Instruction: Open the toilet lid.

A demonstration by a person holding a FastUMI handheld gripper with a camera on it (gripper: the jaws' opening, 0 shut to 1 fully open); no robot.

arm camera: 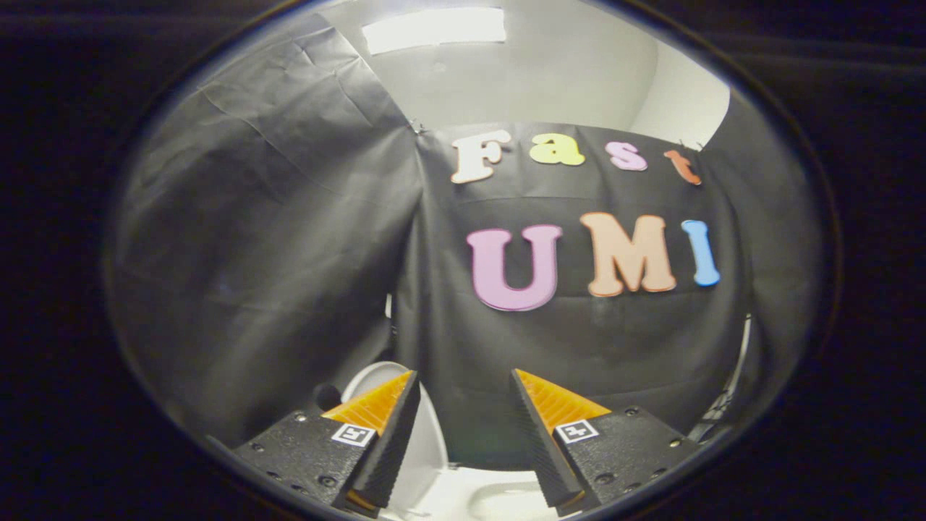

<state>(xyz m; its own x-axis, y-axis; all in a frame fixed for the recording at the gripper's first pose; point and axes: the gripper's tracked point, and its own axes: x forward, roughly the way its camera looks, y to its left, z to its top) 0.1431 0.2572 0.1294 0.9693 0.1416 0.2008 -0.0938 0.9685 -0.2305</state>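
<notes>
The toilet lid (432, 445) is a white rounded panel that rises behind my left finger (376, 409), apparently raised and tilted up toward the black cloth wall. Below it, between the bases of my fingers, a white part of the toilet (481, 498) with a shallow hollow shows. My gripper (464, 372) is open, with a wide gap and nothing between the fingers. The lid's top edge (369, 375) peeks over the left fingertip; I cannot tell whether the finger touches it. Most of the toilet is hidden under the fingers.
Black cloth walls (275, 239) close the booth ahead and to the left, just beyond the fingers. A bright ceiling lamp (434, 29) shines above. A pale strip with some metal frame (723, 409) shows past the right finger.
</notes>
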